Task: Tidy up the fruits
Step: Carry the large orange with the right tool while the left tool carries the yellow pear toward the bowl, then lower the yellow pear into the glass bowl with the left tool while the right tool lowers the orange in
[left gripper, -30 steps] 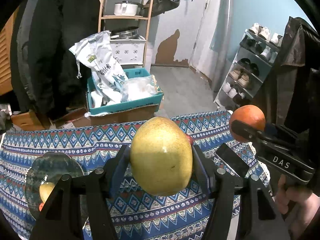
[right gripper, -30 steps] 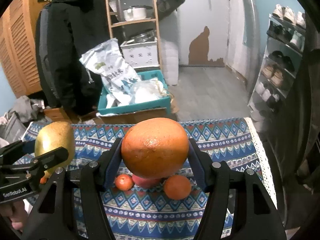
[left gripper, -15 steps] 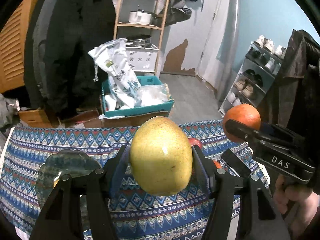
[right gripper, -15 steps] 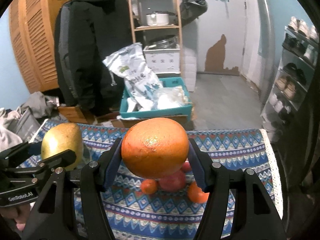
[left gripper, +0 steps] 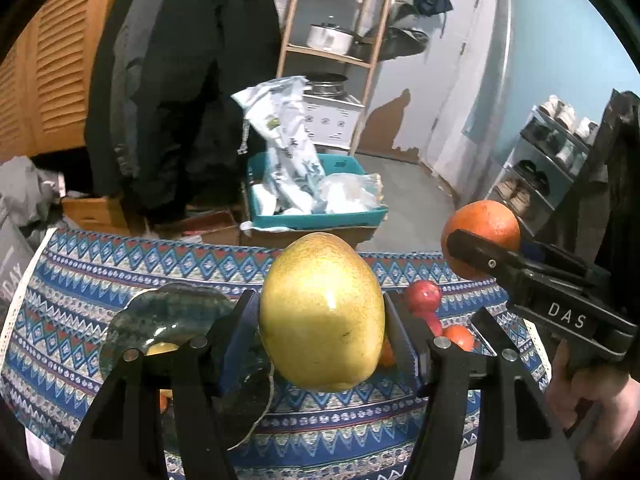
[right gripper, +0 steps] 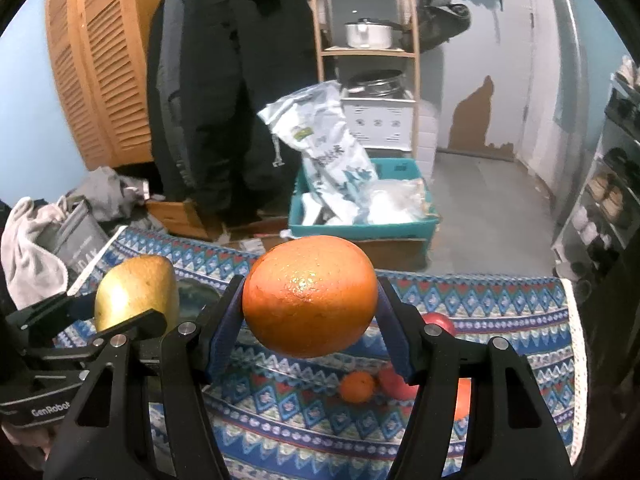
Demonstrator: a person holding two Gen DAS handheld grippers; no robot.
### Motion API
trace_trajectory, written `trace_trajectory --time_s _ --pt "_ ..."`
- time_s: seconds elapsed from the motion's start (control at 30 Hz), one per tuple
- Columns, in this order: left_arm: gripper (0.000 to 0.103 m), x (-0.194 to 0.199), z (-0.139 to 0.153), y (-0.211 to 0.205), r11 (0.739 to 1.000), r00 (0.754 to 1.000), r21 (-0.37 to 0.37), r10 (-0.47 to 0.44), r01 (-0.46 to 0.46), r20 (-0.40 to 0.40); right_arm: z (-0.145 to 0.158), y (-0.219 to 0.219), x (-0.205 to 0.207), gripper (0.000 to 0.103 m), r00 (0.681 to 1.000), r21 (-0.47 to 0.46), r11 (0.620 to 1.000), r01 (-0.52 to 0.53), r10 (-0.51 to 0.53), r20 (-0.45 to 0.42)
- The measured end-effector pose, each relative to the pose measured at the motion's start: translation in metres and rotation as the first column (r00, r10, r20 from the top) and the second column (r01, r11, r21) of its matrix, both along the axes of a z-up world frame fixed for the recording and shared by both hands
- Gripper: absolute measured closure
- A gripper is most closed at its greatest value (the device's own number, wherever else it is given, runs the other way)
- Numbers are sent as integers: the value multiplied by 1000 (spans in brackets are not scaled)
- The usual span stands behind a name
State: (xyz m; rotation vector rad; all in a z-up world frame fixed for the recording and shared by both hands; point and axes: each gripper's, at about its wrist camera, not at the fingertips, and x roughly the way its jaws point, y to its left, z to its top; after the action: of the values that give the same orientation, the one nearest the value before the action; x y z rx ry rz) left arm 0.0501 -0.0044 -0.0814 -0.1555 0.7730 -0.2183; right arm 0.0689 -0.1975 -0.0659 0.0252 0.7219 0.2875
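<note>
Pear [left gripper: 322, 312] is sitting clamped between the two pads of my left claw [left gripper: 322, 320], held up in the air above the patterned cloth [left gripper: 80, 280]. My right claw [right gripper: 310, 308] is gripping the orange [right gripper: 310, 296] the same way, pads pressing on both its sides, also clear of the cloth. From the right view the pear is showing at the left, level with the orange and well apart from it. Below my left claw a dark plate [left gripper: 168, 316] is lying on the cloth with a yellow fruit [left gripper: 162, 348] in it. To the right, red apples [right gripper: 400, 380] and a small orange [right gripper: 357, 387] are resting close together on the cloth.
</note>
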Motion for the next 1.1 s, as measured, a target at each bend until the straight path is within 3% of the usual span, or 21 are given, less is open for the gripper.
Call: trace_trajectory --time_s 0.4,0.87,1.1 --pt "39 -1 -9 54 996 995 -9 94 -94 -14 -5 48 17 39 997 0 997 -72 72 -23" --pt "39 12 -48 114 978 973 -5 207 -208 -103 -33 109 42 39 983 0 987 -159 158 -98" --pt "39 19 -78 140 966 954 17 256 -256 -157 -63 141 56 39 968 -3 980 -200 197 -154"
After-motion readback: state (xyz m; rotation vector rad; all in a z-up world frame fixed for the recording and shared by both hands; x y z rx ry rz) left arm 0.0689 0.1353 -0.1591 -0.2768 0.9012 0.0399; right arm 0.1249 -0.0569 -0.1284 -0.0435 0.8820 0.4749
